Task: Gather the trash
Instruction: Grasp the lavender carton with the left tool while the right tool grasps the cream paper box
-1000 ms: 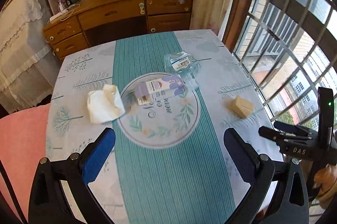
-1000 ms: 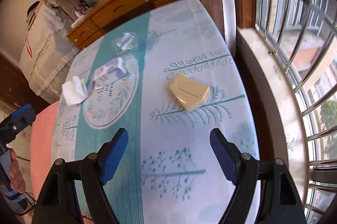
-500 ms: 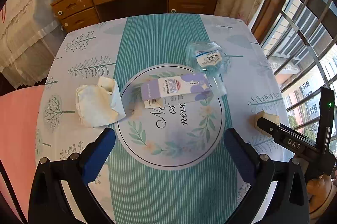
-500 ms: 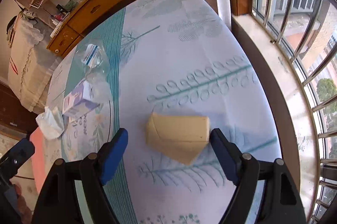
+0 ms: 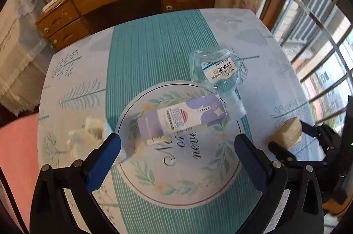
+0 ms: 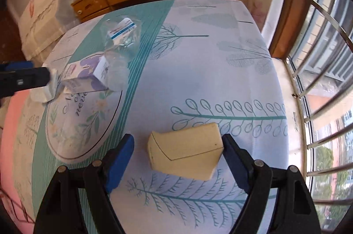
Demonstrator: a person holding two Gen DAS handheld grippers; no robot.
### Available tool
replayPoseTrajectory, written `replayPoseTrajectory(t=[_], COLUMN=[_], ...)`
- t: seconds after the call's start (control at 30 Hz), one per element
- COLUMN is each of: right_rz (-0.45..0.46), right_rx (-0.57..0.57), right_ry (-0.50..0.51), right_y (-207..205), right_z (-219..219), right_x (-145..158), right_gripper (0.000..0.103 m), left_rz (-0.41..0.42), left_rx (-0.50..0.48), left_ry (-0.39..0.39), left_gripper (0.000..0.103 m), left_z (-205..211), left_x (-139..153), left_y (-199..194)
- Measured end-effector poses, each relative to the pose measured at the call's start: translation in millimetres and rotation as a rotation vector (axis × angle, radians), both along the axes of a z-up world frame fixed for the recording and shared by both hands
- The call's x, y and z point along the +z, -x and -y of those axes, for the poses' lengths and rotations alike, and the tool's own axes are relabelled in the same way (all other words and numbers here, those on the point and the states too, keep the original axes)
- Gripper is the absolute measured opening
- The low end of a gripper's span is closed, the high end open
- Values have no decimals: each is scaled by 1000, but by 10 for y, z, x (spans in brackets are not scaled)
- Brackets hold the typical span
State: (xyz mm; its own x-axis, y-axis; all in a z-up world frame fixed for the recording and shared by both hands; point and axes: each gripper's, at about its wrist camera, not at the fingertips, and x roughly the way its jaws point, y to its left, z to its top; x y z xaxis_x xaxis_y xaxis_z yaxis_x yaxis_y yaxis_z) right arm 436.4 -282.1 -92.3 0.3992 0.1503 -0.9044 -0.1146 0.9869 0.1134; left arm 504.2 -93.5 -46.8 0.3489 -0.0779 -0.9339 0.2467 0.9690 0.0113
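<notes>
1. Currently right gripper (image 6: 177, 153) jaws apart, straddling the beige carton (image 6: 185, 154) at lower centre; not clamped.
2. Left gripper (image 5: 176, 149) jaws apart, above the purple box (image 5: 183, 118) mid-frame.
3. Crumpled bottle (image 5: 217, 71) upper right of it.

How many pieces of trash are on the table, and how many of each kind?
Cartons and boxes: 2, the purple and white carton and the tan box.
Crushed clear plastic bottles: 1.
Crumpled white tissues: 1.
Total: 4 pieces of trash.
</notes>
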Motion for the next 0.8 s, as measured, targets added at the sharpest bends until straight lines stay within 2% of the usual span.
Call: replayPoseTrajectory(t=[0.2, 0.33, 0.4, 0.43, 0.53, 0.63, 0.7, 0.8], right_rz=[15, 40, 52, 60, 58, 47, 44, 39], right_rx=[53, 92, 101, 101, 99, 117, 126, 114], right_ry=[-93, -66, -41, -27, -45, -61, -64, -72], right_y=[21, 67, 74, 68, 23, -27, -29, -21], right_z=[132, 101, 76, 74, 130, 156, 162, 181], right_x=[9, 0, -4, -3, 11, 16, 16, 17], right_gripper=[82, 80, 74, 66, 63, 63, 63, 63], left_rz=[-51, -83, -93, -97, -101, -116, -129, -140], left_rx=[-137, -182, -192, -199, -222, -233, -236, -228], left_ry=[-66, -86, -93, -98, -119, -130, -127, -132], left_gripper=[102, 102, 102, 101, 99, 92, 82, 60], left_z=[195, 269, 288, 301, 332, 349, 350, 363], left_x=[-273, -426, -472, -494, -550, -597, -623, -651], left_y=[-223, -313, -330, -343, -372, -399, -413, -411])
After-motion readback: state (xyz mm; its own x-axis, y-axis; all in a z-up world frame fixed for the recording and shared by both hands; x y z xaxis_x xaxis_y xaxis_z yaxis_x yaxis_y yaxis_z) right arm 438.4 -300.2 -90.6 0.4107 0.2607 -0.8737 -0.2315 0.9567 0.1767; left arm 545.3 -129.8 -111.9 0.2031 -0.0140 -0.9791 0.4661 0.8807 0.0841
